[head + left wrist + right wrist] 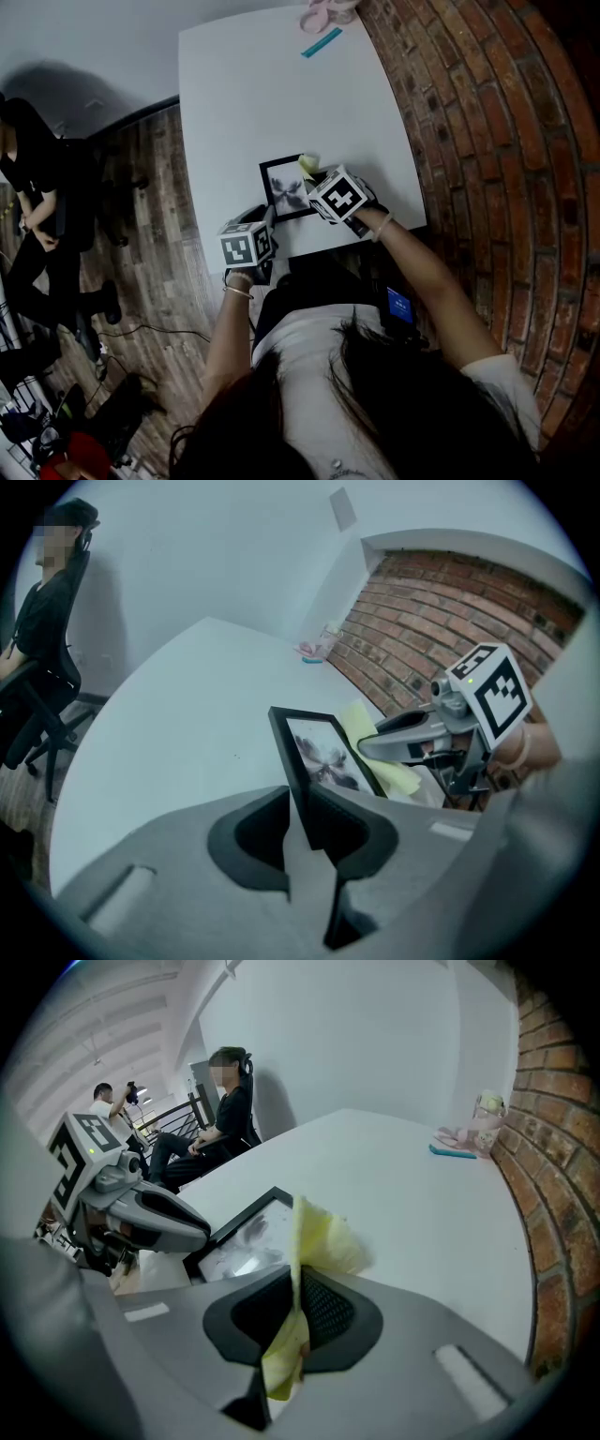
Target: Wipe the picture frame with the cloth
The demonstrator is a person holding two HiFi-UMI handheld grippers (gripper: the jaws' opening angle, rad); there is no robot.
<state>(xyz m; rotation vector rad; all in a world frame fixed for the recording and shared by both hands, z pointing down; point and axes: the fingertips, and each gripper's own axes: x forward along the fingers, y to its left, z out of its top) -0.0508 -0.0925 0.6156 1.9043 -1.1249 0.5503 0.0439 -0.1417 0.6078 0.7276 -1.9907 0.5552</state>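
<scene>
**Pinching of frame and cloth recorded near the front edge of the surface**

The picture frame [286, 187], black-bordered with a pale print under glass, is found close to the near edge of the white surface [281, 84], roughly midway along that edge. Its near-left border is pinched between the left tongs [300, 832], whose jaws are closed onto the black moulding. Whether the frame's far edge rests on the surface or is raised cannot be settled.

A yellow cloth [323, 1241] is pinched in the right tongs [292, 1321]. The jaws are pressed onto it, with a bunch standing out ahead of them and a tail hanging behind. In the head view the cloth is seen at the frame's far-right corner; whether it touches the frame there cannot be told. The right tongs are held over the frame's right side, near the left tongs.

At the far edge of the surface, toward its right corner, a teal flat item [322, 42] and a pink object [328, 11] are noted, well apart from the frame. A brick wall [487, 141] runs along the right edge. A seated person [33, 178] in dark clothing is seen on the wooden floor [159, 281] to the left, well away from the surface.
</scene>
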